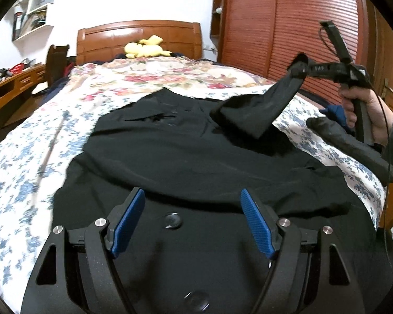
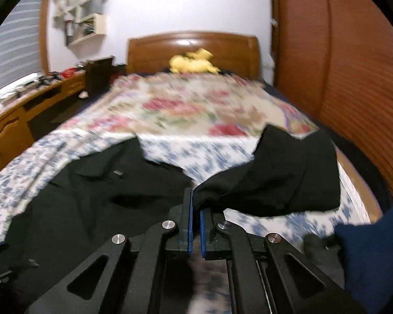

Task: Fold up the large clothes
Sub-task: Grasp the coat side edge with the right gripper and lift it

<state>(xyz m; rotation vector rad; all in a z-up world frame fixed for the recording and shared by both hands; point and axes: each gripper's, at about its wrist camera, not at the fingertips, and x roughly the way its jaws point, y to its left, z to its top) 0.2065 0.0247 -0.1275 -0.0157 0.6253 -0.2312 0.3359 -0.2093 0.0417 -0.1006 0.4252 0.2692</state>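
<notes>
A large black shirt (image 1: 186, 151) lies spread on the bed, buttons up. My left gripper (image 1: 192, 198) is open and empty, low over the shirt's near part. My right gripper (image 1: 298, 65) shows in the left wrist view at the upper right, shut on the shirt's black sleeve (image 1: 259, 110) and holding it lifted above the bed. In the right wrist view my right gripper (image 2: 195, 196) has its blue pads closed on the sleeve (image 2: 280, 175), which hangs out to the right; the shirt body (image 2: 97, 196) lies to the left.
The bed has a blue-flowered sheet (image 1: 21, 167) and a red-flowered quilt (image 1: 154, 76) further back. A yellow plush toy (image 1: 144, 48) sits by the wooden headboard (image 1: 138, 36). A wooden wardrobe (image 1: 301, 26) stands right, a desk (image 1: 10, 89) left.
</notes>
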